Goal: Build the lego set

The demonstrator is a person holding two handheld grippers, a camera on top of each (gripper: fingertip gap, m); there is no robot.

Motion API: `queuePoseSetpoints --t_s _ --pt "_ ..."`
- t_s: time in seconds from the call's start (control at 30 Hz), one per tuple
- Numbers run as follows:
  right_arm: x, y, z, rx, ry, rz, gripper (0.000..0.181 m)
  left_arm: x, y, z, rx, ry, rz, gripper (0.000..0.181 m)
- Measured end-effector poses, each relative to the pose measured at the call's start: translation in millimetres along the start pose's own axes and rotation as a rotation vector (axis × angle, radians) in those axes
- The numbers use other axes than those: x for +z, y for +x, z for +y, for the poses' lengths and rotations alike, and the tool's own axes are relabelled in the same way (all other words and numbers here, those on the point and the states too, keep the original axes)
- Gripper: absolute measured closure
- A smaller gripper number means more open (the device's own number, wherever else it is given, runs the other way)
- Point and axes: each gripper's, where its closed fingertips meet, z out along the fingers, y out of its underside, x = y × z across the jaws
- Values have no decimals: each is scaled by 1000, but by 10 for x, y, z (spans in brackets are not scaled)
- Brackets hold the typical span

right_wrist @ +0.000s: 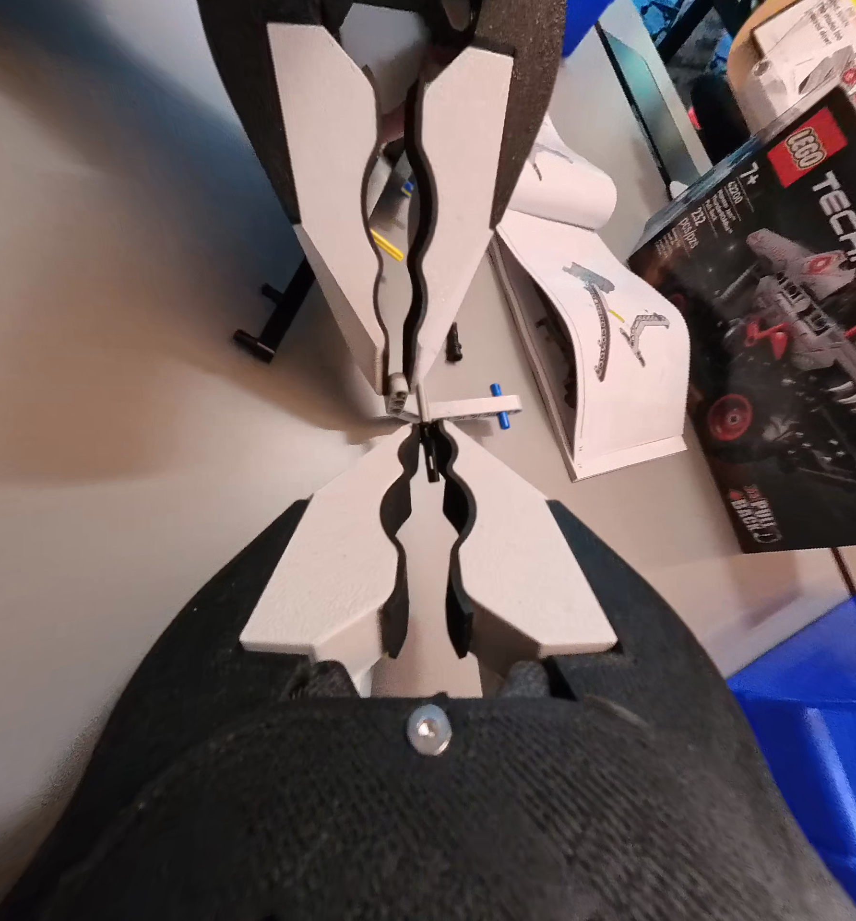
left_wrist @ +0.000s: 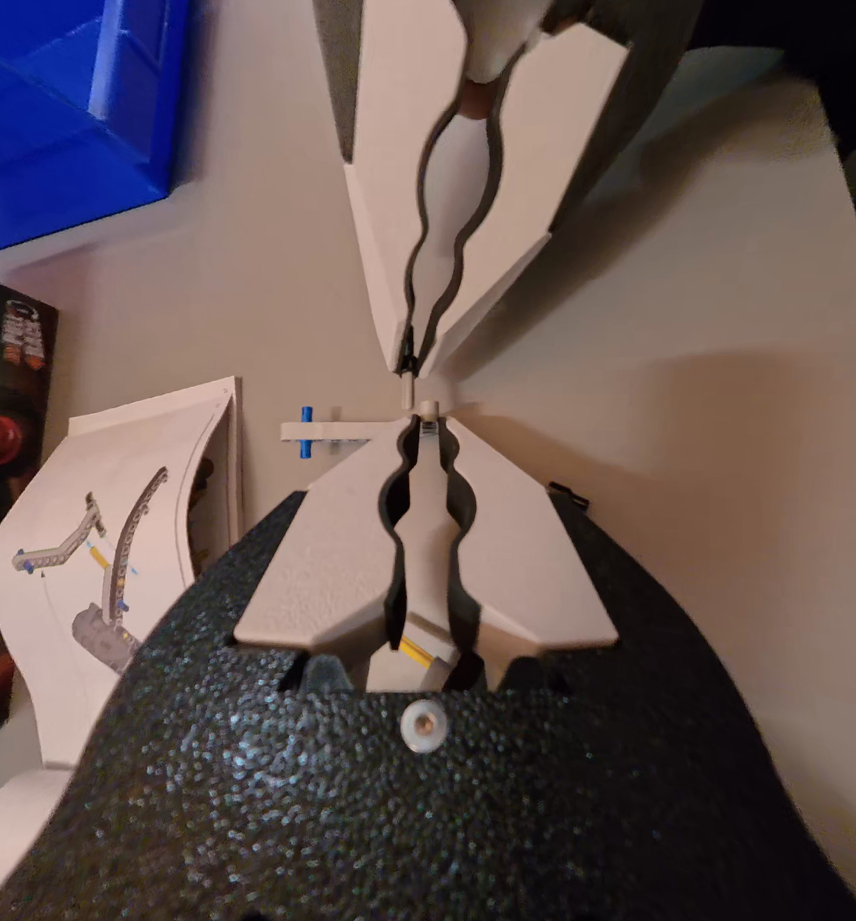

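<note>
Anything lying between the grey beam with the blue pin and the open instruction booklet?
Nothing: in the right wrist view, bare table separates the grey beam, with its blue pin, from the booklet.

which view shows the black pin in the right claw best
The right wrist view: the black pin stands clear between the right claw's fingertips. The left wrist view shows only a dark sliver of it.

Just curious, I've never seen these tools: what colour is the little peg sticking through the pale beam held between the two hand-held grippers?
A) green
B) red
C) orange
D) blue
D: a short blue peg pokes through the light grey beam near its free end, in both wrist views.
</note>
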Motion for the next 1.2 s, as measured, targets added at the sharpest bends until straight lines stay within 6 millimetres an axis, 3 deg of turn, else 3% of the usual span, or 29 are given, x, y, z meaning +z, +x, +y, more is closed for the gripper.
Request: queuePoseSetpoints --t_s 0.1,0.23,0.33,0.43,0.57,0.7,1.2 --pt "-3 69 109 -112 -111 72 178 26 -55 31 -20 -40 -44 176" --pt "-80 115 108 -169 -140 140 178 15 -156 -14 -25 -34 -132 176" --pt "-133 112 188 -222 -184 203 178 38 -108 -58 5 -12 -139 176" --pt "-140 118 110 -328 -171 312 178 56 -121 -71 76 -20 -215 176" --pt "-79 73 230 -418 -221 410 178 60 -118 -53 220 -63 -352 176" --pt "-50 17 166 -502 -191 483 178 104 -75 14 321 -129 -447 176" --pt "-13 -57 158 -418 -129 398 177 76 -62 40 278 -91 -394 176"
